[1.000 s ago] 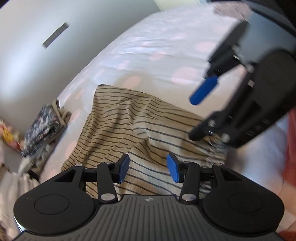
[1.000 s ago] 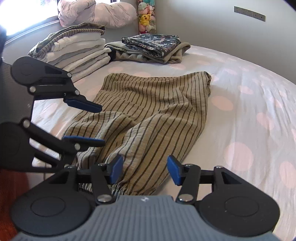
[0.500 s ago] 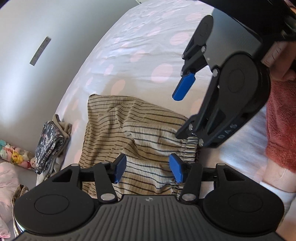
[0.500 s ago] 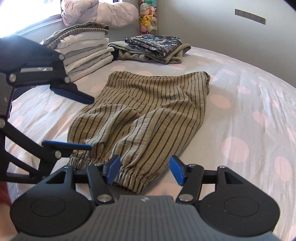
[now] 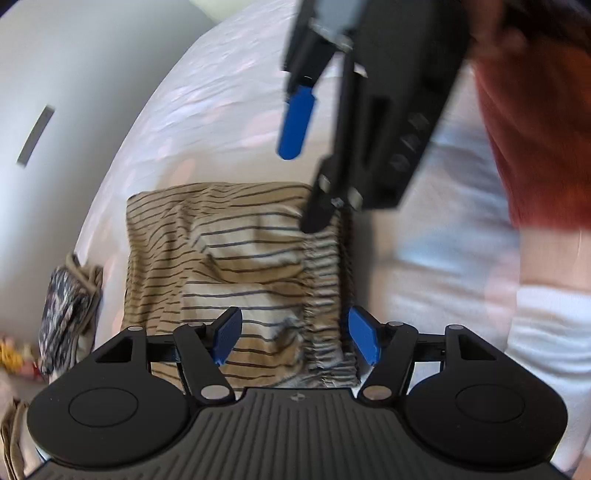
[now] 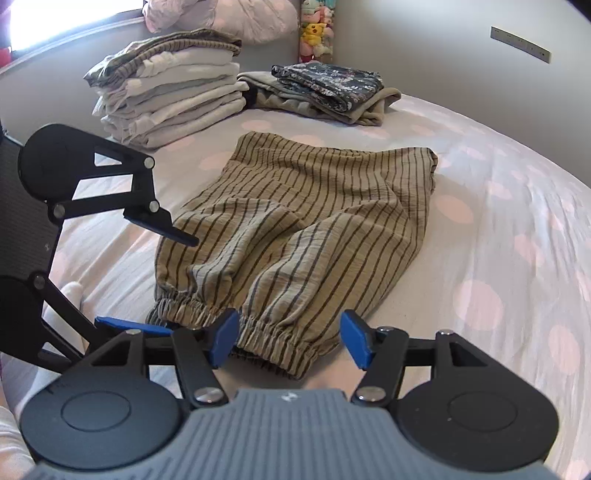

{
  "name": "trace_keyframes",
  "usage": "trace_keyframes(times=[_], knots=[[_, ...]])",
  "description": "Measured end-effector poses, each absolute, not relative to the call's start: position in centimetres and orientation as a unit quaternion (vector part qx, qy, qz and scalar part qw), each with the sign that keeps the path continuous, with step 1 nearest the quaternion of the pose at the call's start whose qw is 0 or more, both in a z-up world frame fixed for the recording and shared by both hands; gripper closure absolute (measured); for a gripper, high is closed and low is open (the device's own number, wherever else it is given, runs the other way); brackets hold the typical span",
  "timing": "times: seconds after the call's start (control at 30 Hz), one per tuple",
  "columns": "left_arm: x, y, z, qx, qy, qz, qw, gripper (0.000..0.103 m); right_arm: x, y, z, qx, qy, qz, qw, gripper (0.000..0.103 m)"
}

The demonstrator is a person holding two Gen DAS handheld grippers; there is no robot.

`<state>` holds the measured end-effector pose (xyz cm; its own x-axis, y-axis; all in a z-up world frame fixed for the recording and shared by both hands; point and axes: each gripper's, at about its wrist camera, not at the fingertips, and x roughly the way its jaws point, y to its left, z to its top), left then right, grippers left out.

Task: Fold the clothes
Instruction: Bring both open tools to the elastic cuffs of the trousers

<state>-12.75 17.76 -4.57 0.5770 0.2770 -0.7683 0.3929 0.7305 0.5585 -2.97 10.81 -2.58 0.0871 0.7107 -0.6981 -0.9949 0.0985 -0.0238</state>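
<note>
Tan trousers with dark stripes lie flat on the bed, their elastic cuffs nearest me. In the right wrist view my right gripper stands open just over the near cuff, pads clear of the cloth. My left gripper shows at the left of that view, beside the other cuff. In the left wrist view the left gripper hovers over the gathered cuff; its jaws are opening and the cuff lies between the pads without being pinched. The right gripper hangs above the trousers there.
The sheet is white with pink dots. A tall stack of folded clothes and a folded floral garment on a grey one lie at the far end, with plush toys behind. A person's red sleeve is on the right.
The left gripper has rolled, dropped toward the cuff and spread its jaws wider. The right gripper has drawn back, so both cuffs now show in its view.
</note>
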Motion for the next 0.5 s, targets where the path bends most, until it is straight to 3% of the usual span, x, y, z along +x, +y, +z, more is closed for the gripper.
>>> trace_keyframes(times=[0.2,0.5], knots=[[-13.8,17.7,-5.3,0.342,0.418,-0.072,0.838,0.041,-4.7,11.8,-2.9,-0.341,0.236,0.674,0.612,0.039],[-12.2,20.4,-8.1,0.272,0.459,-0.076,0.842,0.041,-5.9,13.4,-5.7,-0.414,0.214,0.707,0.532,0.039]])
